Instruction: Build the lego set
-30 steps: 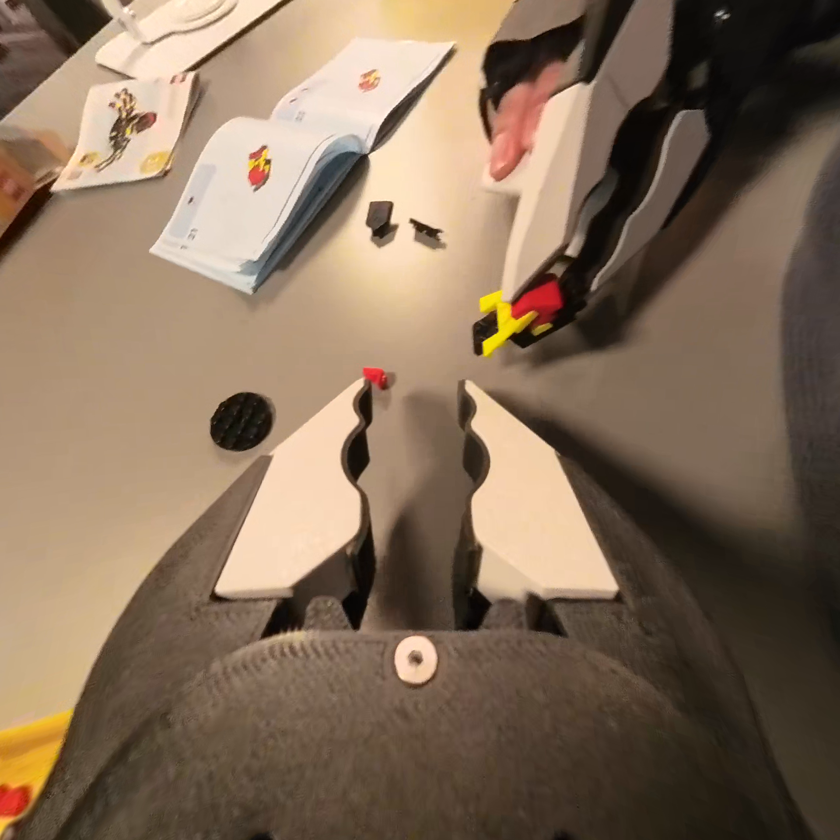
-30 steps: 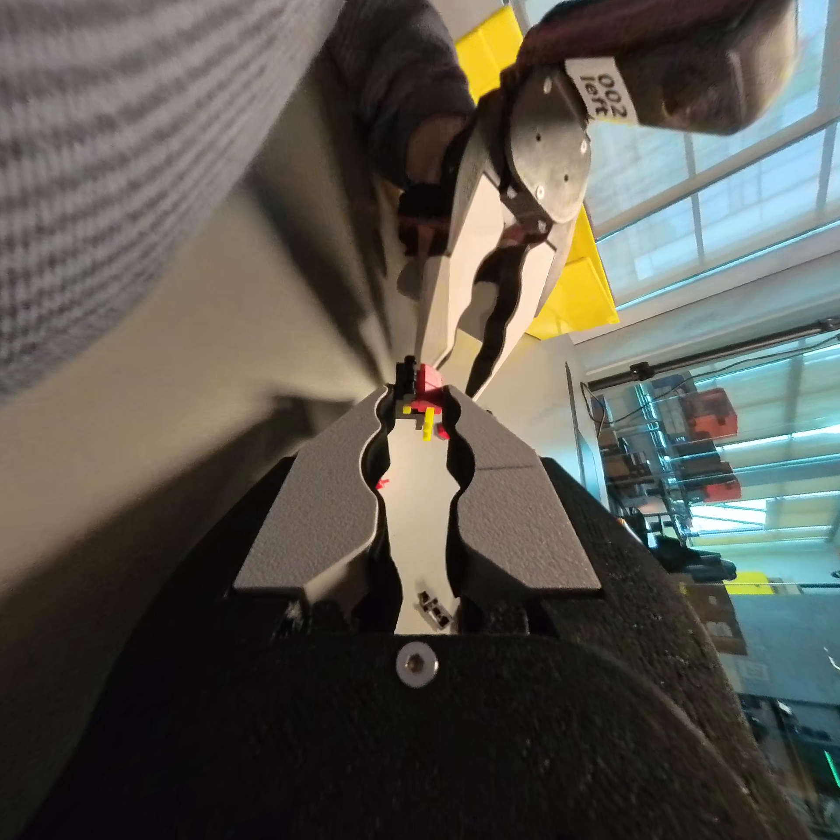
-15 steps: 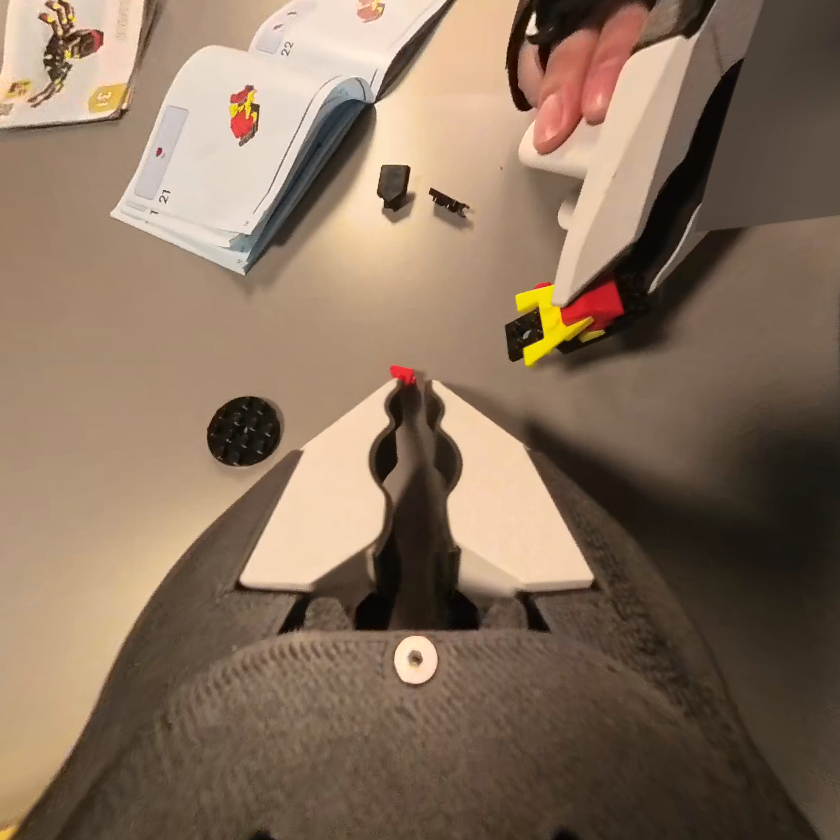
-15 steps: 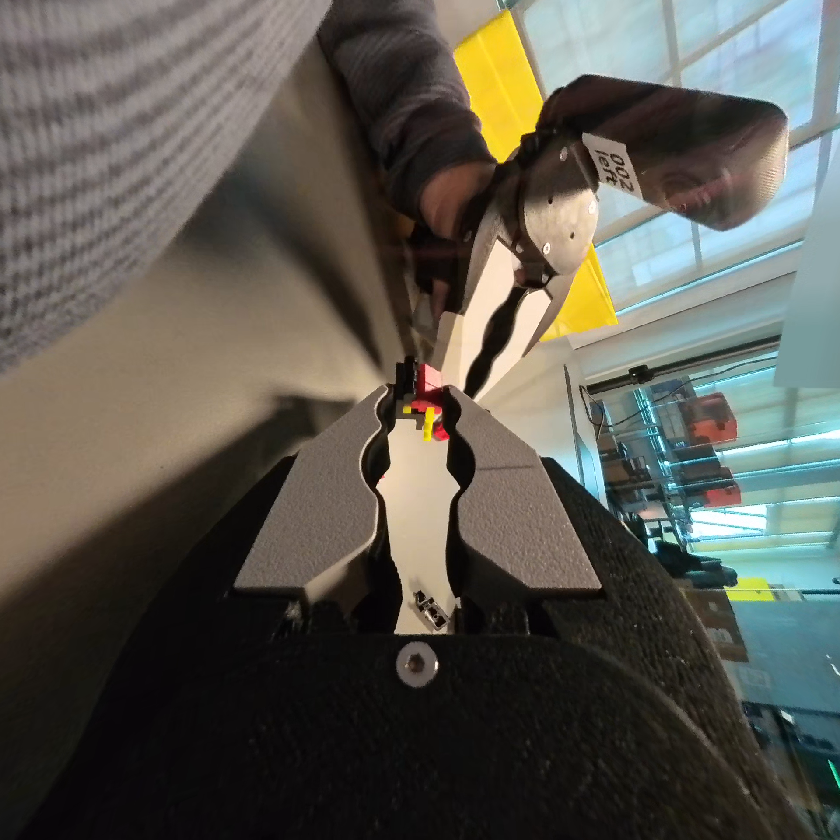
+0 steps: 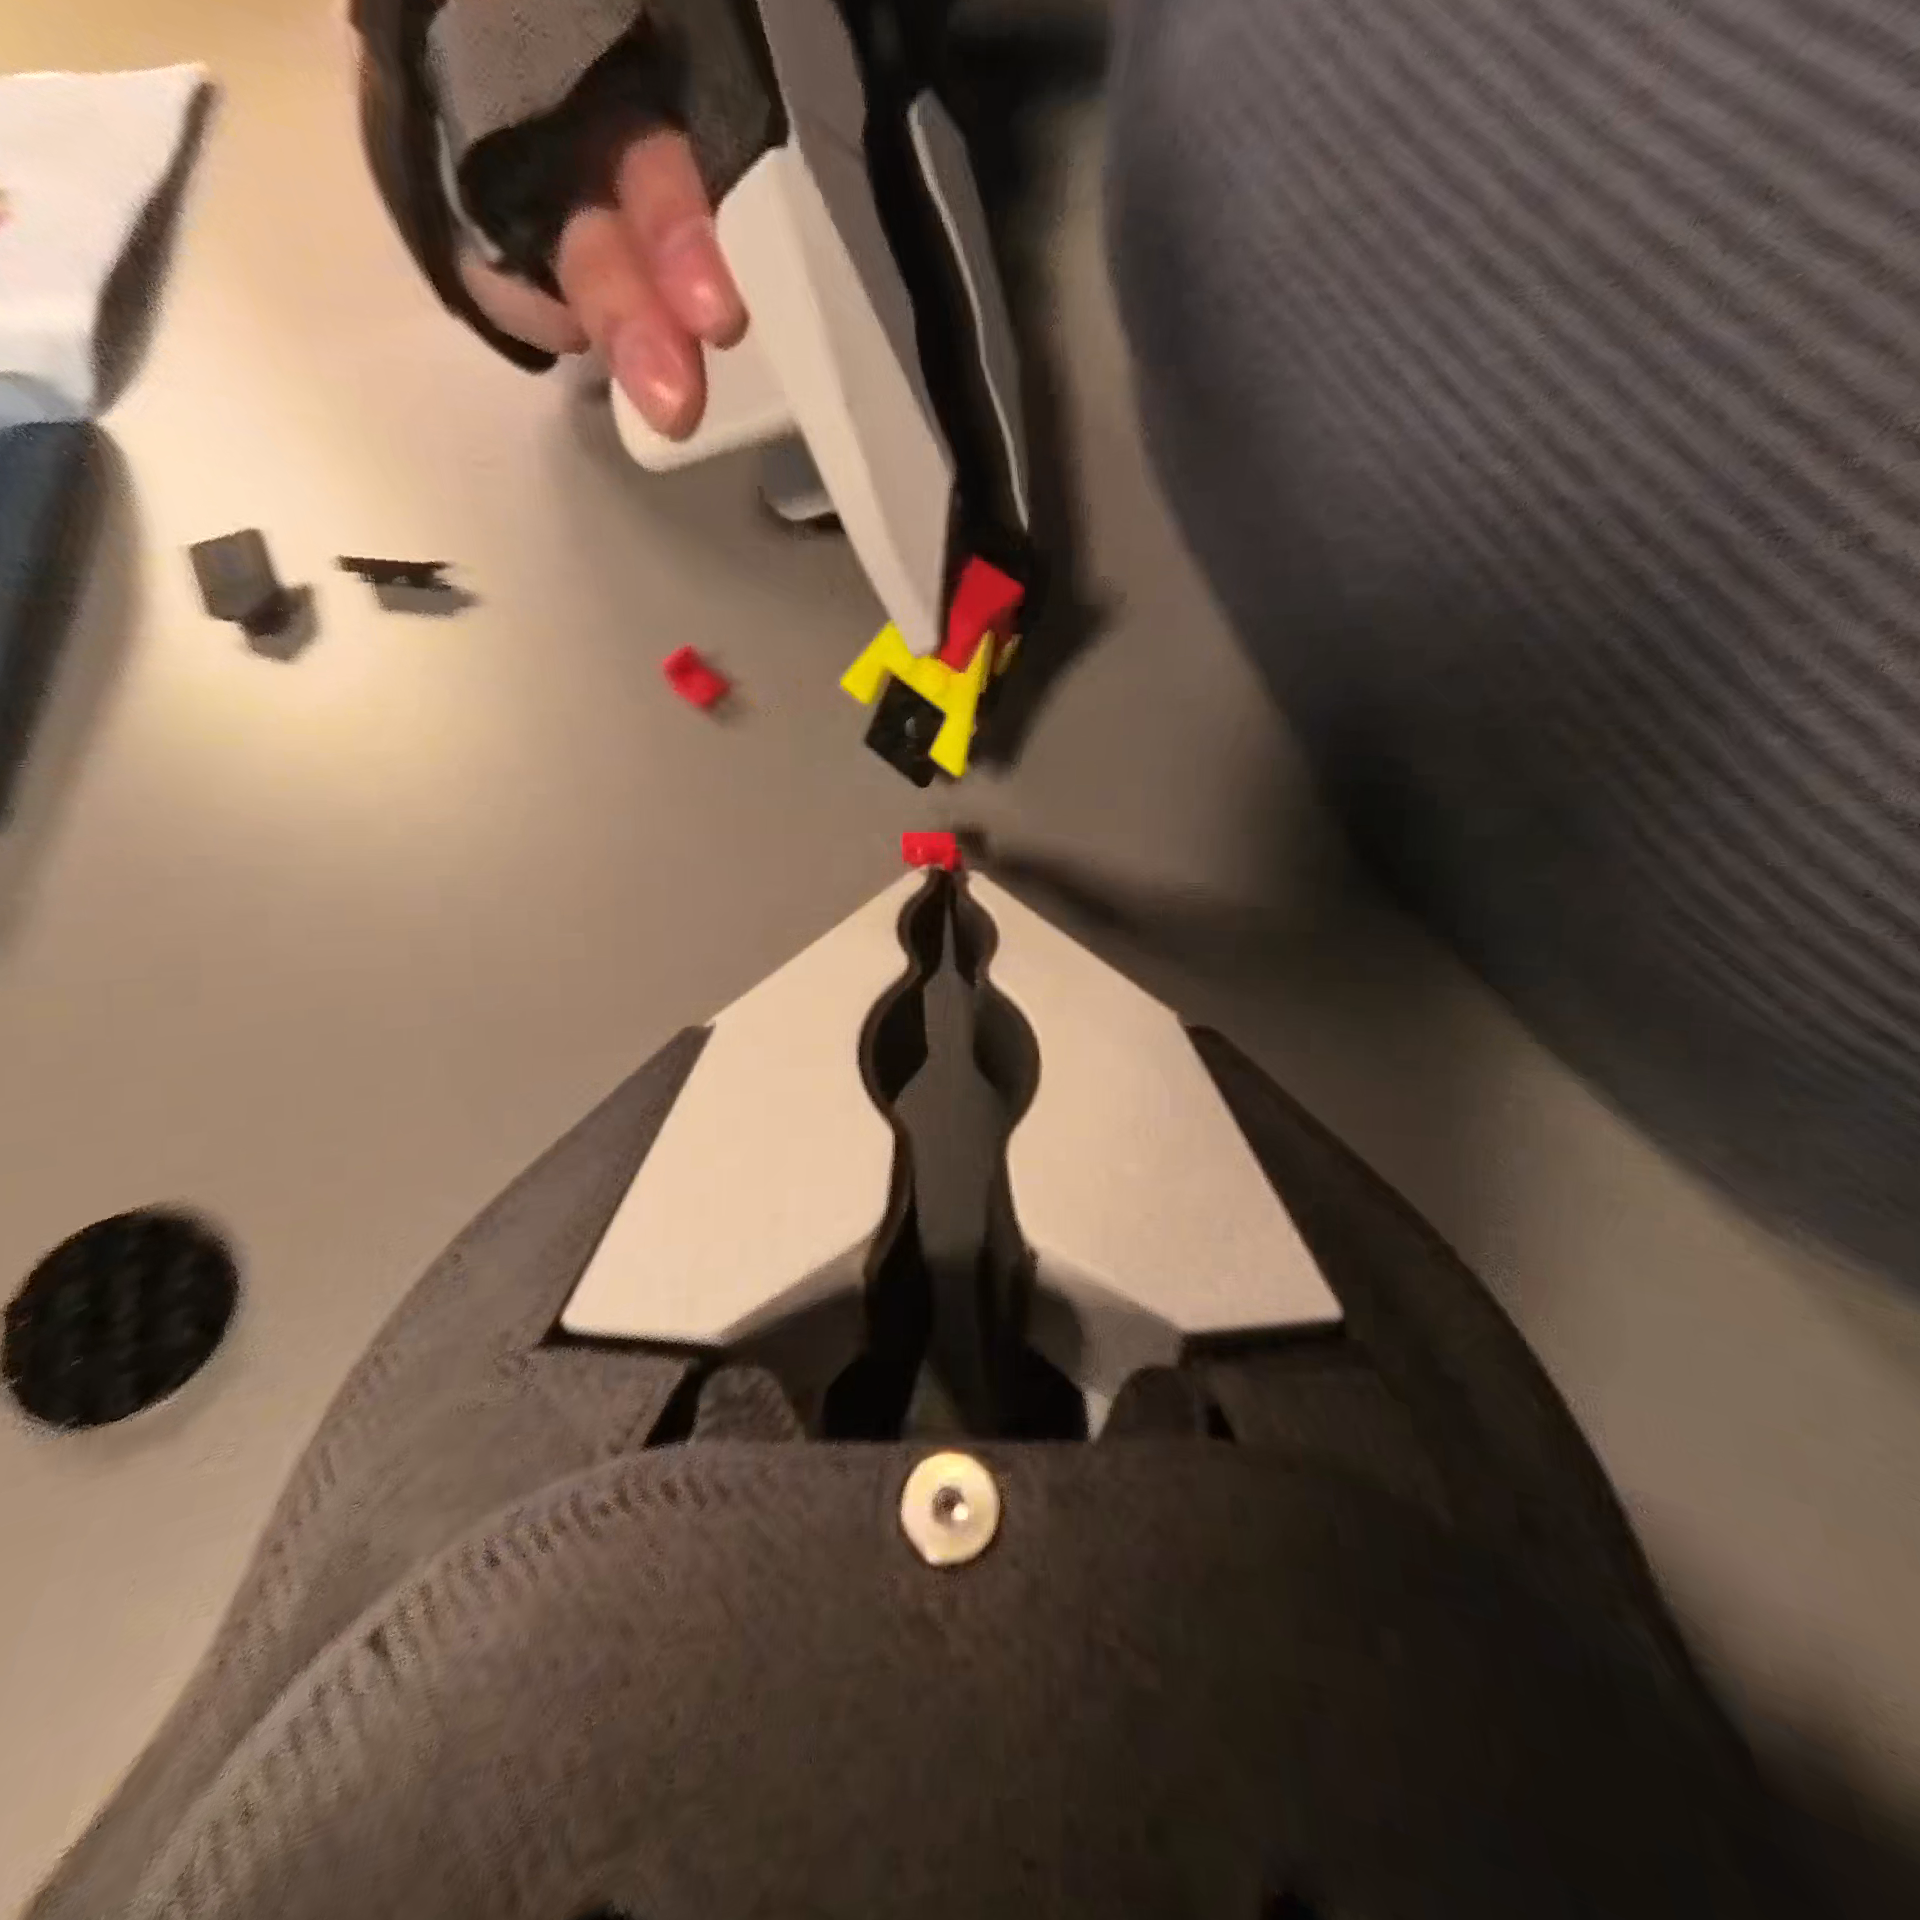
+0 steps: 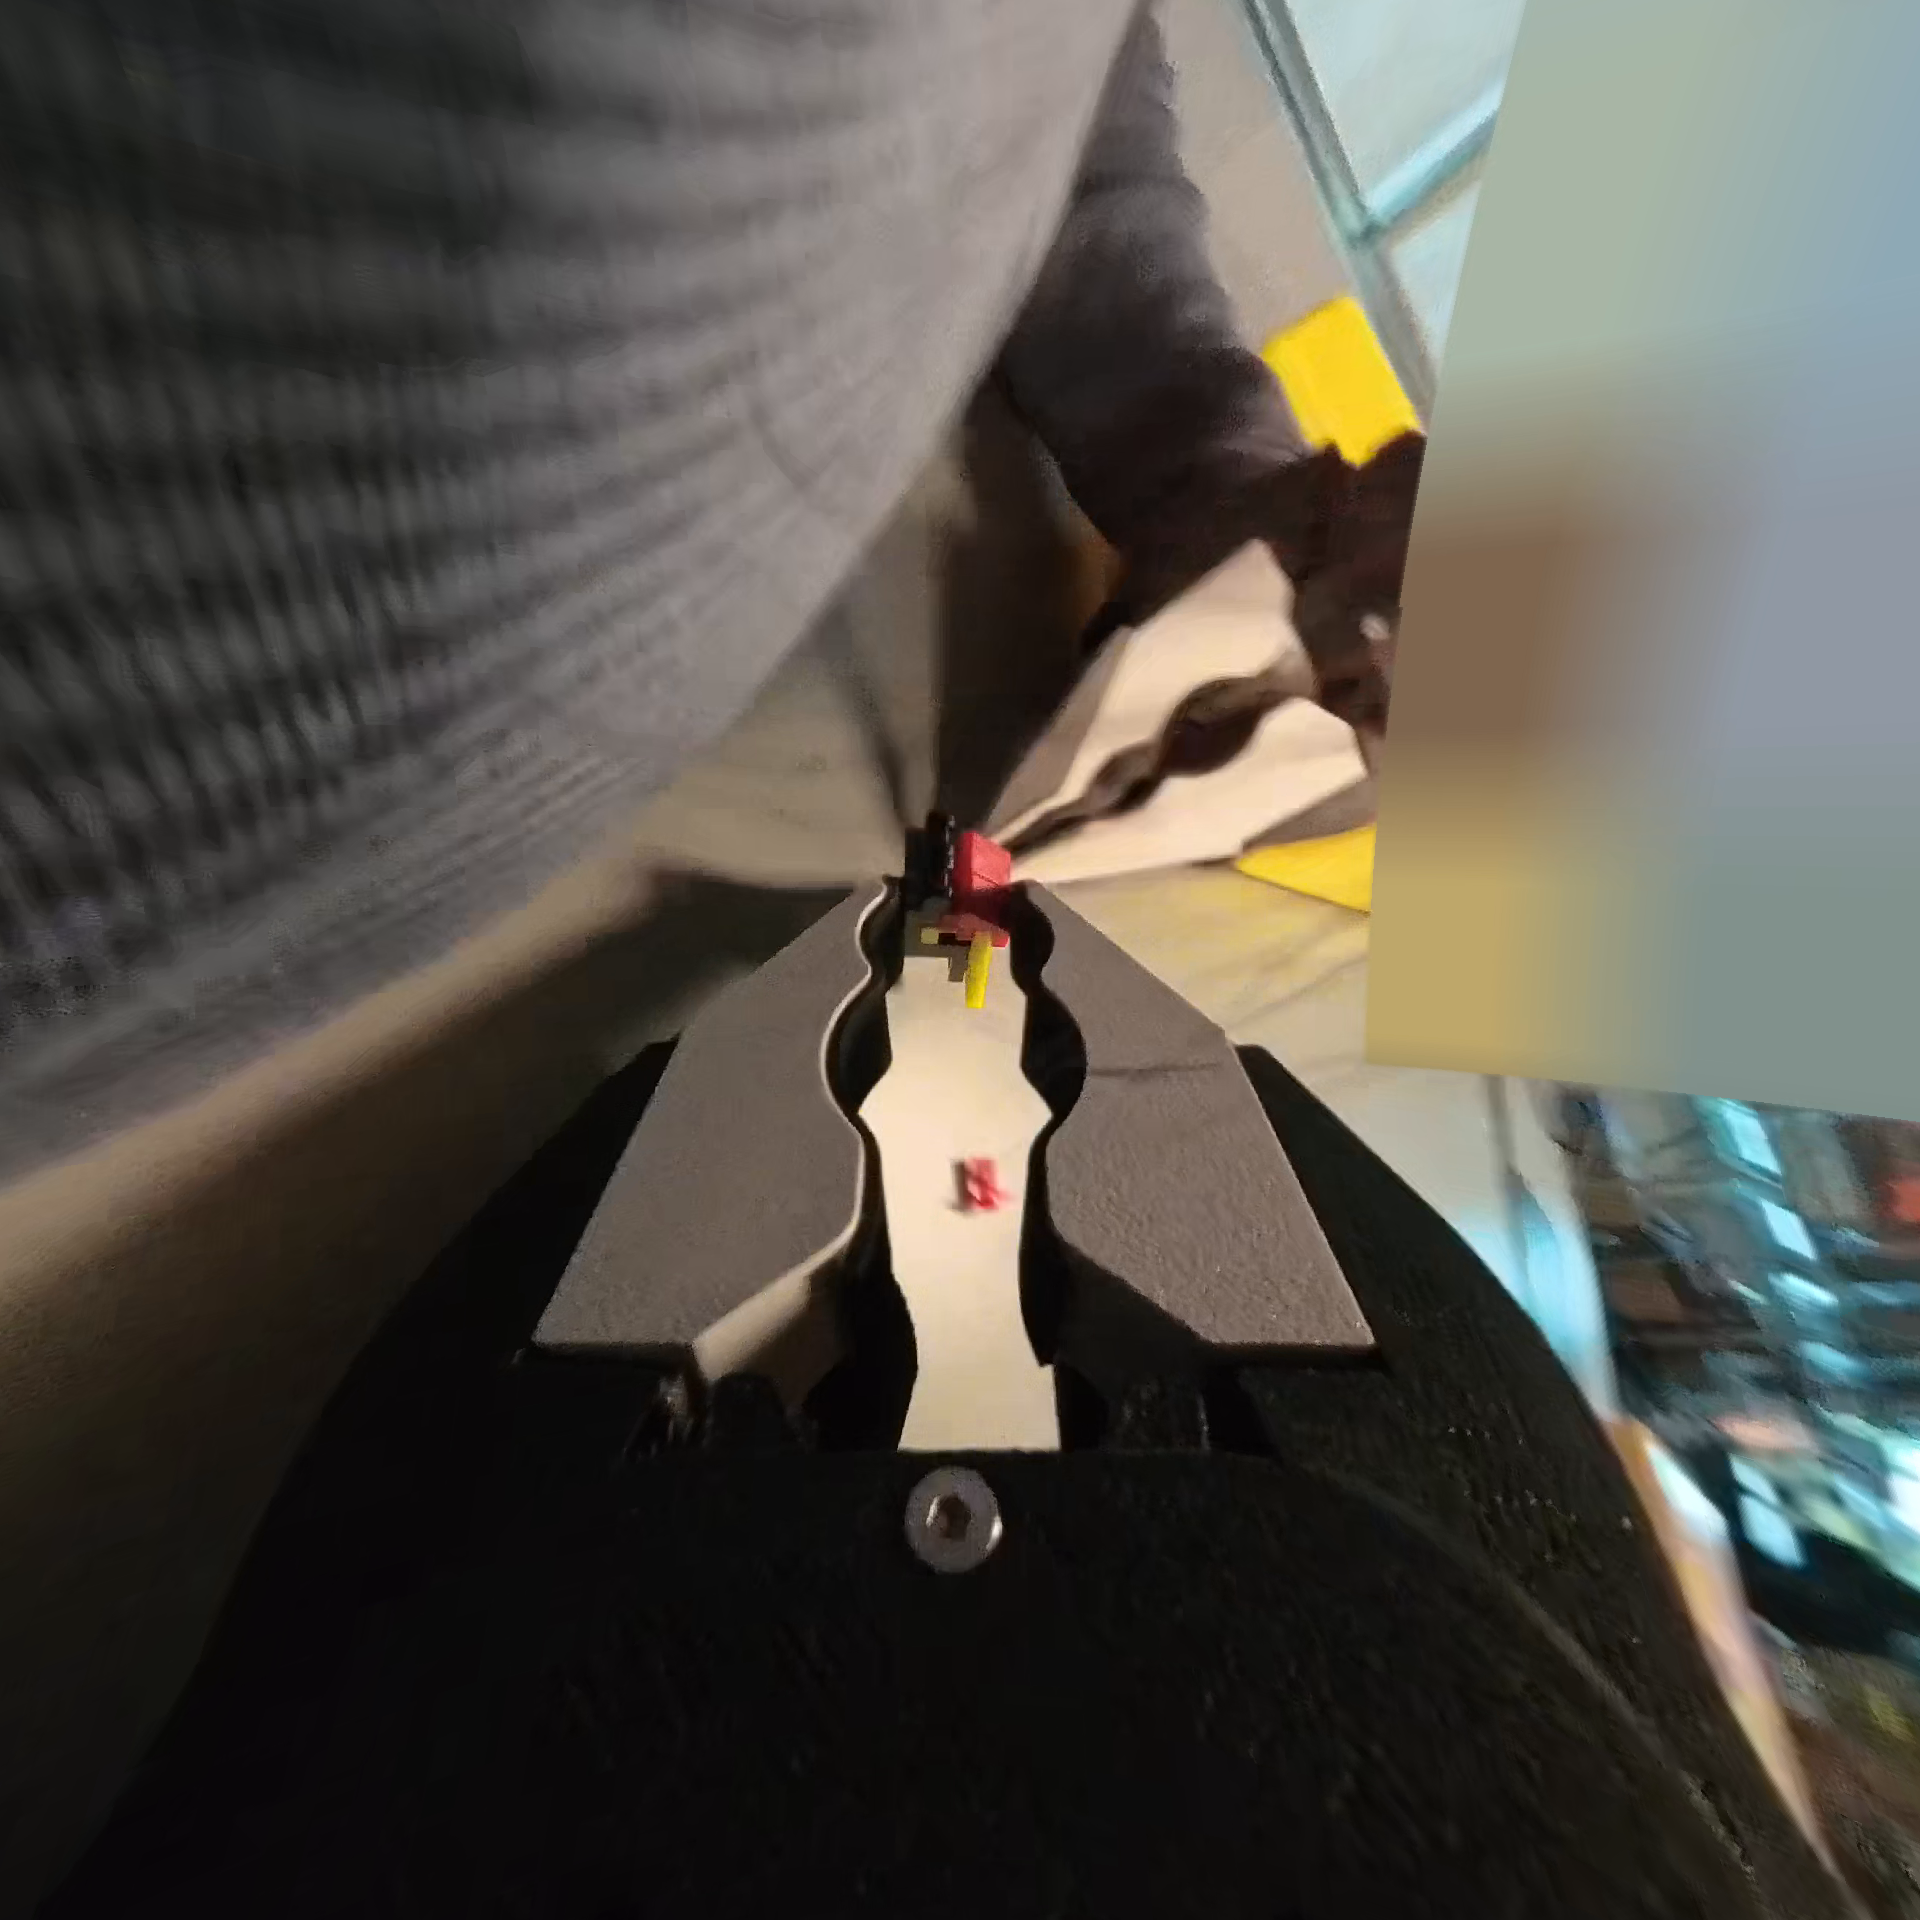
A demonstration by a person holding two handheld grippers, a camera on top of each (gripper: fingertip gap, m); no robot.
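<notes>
My left gripper is shut on a small red piece that sticks out of its tips. Just beyond it, my right gripper comes down from above, shut on a small red, yellow and black lego assembly. In the right wrist view that gripper pinches the assembly at its tips, and the left gripper's white fingers point at it from behind. A second small red piece lies loose on the table; it also shows in the right wrist view.
Two small black pieces lie at the left on the grey table, and a round black plate lies nearer. An open booklet lies at the far left. A person's grey ribbed sweater fills the right. Some 4 cm of space lies between my two pairs of fingers. The round black plate is about equally far from each gripper, around 15 cm.
My left gripper has gone from open to shut on the small red piece and lifted it toward the assembly. The right gripper has swung its assembly closer to the left tips.
</notes>
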